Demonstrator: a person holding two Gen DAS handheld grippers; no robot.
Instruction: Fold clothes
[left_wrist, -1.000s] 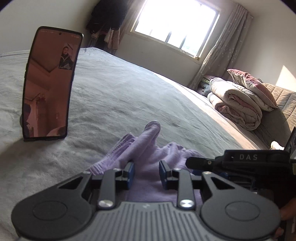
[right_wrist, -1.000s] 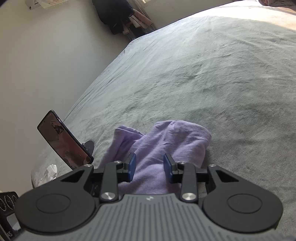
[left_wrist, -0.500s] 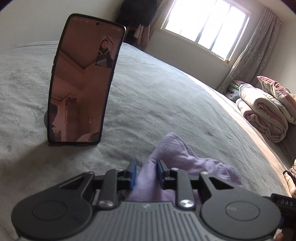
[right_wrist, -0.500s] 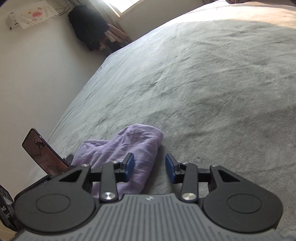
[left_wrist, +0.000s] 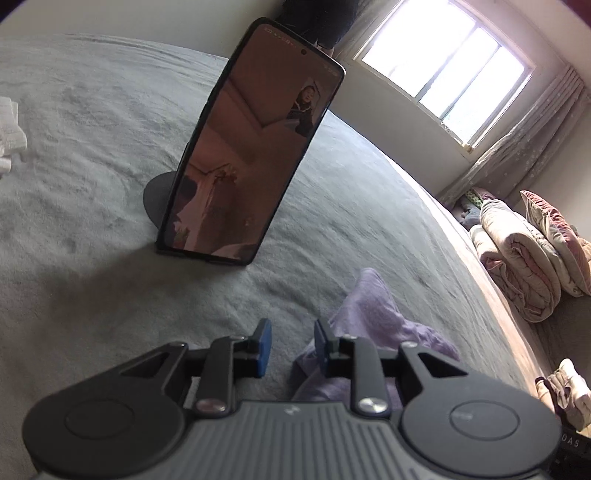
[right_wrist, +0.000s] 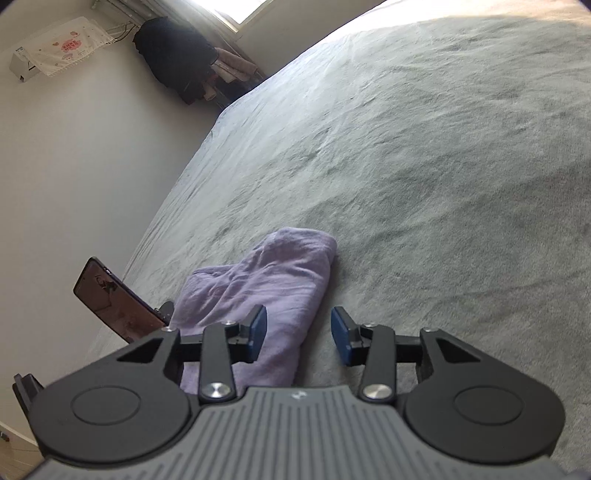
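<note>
The left gripper (left_wrist: 289, 347) hovers low over a grey bedspread (left_wrist: 92, 288), blue pads apart and gripping nothing; a rumpled lilac garment (left_wrist: 373, 314) lies at its 2 o'clock, seemingly touching the right pad. The right gripper (right_wrist: 298, 334) is likewise spread wide and empty, the lilac garment (right_wrist: 266, 284) stretching away toward 11 o'clock. Beyond, a phone (left_wrist: 255, 155) stands propped on a stand; folded quilts (left_wrist: 517, 273) sit below a bright window (left_wrist: 447, 74).
</note>
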